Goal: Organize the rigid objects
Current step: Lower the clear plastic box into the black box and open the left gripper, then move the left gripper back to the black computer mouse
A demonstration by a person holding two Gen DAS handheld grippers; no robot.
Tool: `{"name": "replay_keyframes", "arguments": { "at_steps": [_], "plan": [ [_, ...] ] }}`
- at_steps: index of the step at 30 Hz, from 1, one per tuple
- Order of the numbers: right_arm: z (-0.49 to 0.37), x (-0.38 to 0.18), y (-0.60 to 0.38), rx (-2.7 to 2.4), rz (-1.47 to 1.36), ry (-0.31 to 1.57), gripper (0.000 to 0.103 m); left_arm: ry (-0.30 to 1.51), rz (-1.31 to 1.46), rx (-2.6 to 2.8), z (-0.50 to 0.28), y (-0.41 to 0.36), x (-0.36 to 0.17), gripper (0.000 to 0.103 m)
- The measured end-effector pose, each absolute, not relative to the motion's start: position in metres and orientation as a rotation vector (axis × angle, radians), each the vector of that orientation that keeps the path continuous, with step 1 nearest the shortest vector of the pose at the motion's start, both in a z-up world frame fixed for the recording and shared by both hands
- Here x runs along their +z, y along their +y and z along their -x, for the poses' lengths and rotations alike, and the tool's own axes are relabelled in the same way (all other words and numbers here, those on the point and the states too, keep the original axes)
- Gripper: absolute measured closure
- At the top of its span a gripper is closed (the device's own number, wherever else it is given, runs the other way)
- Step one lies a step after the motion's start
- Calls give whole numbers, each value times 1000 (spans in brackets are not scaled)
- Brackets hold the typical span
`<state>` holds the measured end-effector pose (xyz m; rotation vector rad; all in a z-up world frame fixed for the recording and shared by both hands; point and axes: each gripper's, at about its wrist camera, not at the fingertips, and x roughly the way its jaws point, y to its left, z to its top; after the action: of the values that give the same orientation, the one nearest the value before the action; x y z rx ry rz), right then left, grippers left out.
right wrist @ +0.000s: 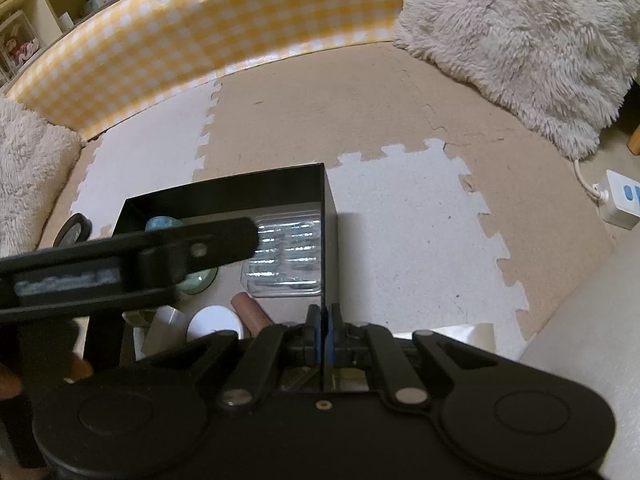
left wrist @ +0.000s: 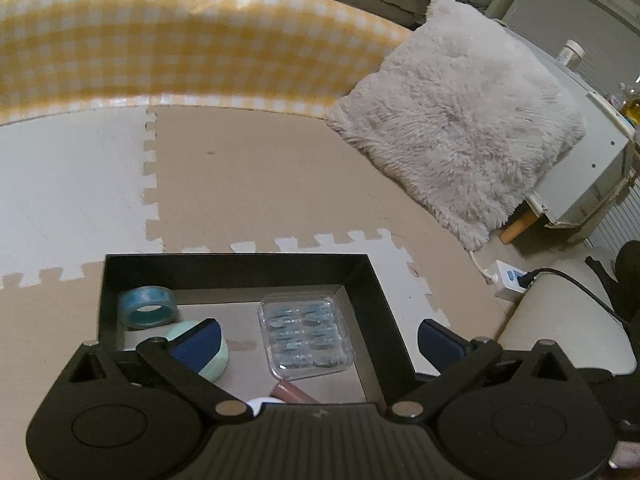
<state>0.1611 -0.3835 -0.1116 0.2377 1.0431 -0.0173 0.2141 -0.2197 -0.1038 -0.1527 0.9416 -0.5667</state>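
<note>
a: what's the floor like?
b: beige and white foam mat [left wrist: 240, 184], a yellow checked pad [left wrist: 160, 40] behind, a fluffy cushion [left wrist: 460, 112].
a: and the black box [left wrist: 236, 268]?
b: it sits on the mat, holding a clear case [left wrist: 306, 336] and blue tape roll [left wrist: 148, 306].
a: what differs between views?
b: only the right view shows a white lid [right wrist: 214, 322].
a: grippers?
b: the left gripper [left wrist: 316, 340] is spread wide and empty above the box; the right gripper [right wrist: 323, 336] is clamped on the box wall.

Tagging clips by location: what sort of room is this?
Probably a home living or play room floor: interlocking foam mats, a fluffy cushion, and a shelf with keepsakes.
</note>
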Motion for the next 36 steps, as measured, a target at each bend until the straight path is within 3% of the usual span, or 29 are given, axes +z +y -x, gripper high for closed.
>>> {"name": "replay_keyframes", "arguments": {
  "at_steps": [19, 36],
  "plan": [
    [-162, -111, -383, -22, -225, 1045, 99, 842, 24, -605, -169, -176, -59, 0],
    [-162, -111, -382, -23, -215, 1045, 99, 750, -90, -540, -160, -102, -49, 0]
  ]
}}
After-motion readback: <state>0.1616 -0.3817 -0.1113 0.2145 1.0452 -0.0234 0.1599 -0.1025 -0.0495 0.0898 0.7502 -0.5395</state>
